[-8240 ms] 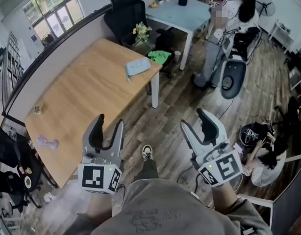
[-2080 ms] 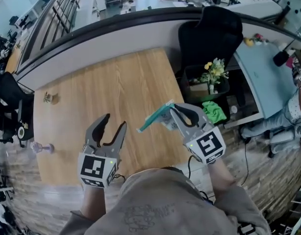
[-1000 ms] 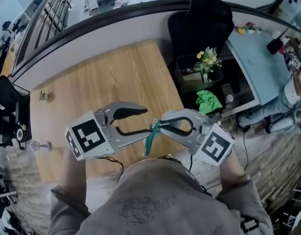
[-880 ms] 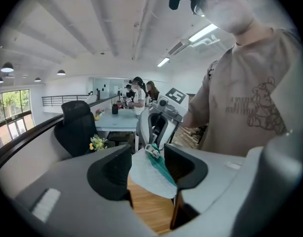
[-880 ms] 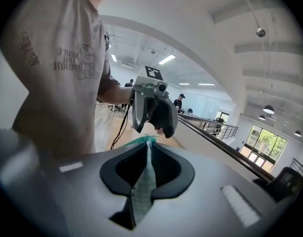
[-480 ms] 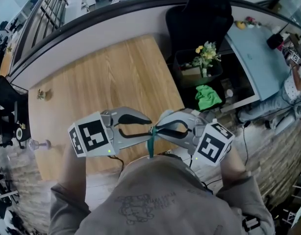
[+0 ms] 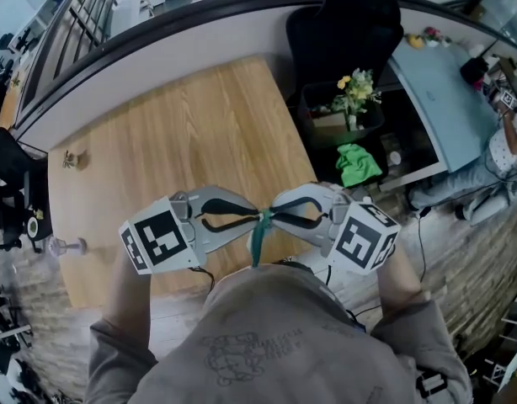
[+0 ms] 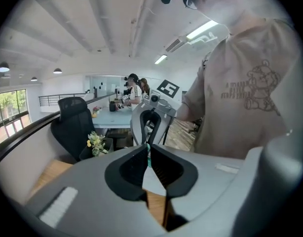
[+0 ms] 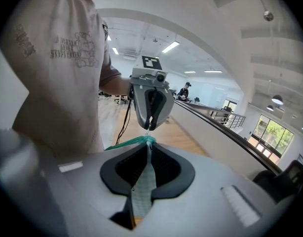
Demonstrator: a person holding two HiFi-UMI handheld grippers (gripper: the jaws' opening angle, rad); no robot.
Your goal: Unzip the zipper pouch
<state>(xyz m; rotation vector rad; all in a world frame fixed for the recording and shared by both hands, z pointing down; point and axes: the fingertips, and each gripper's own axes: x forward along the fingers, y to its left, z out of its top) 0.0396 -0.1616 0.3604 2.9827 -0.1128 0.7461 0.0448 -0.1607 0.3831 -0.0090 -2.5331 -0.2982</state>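
Note:
A teal zipper pouch (image 7: 258,241) hangs in the air in front of the person's chest, between the two grippers, which point at each other tip to tip. My right gripper (image 7: 271,216) is shut on the pouch's top edge; in the right gripper view the checked fabric (image 9: 141,186) runs down between its pads (image 9: 160,166). My left gripper (image 7: 256,218) has just been closing its jaws. Its tips (image 9: 147,127) now pinch the small pale zipper pull (image 9: 147,131) at the pouch's upper end. In the left gripper view only a sliver of teal (image 8: 148,147) shows.
The wooden table (image 7: 174,141) lies ahead and below, with a small trinket (image 7: 71,158) and a purple object (image 7: 61,245) at its left. A black chair (image 7: 343,32), potted flowers (image 7: 353,91), a green cloth (image 7: 359,162) and a pale blue table (image 7: 444,82) stand to the right.
The left gripper's jaws, wide open around the pouch's top a second ago, have closed onto it. Both grippers have sunk a little; the right one keeps its hold.

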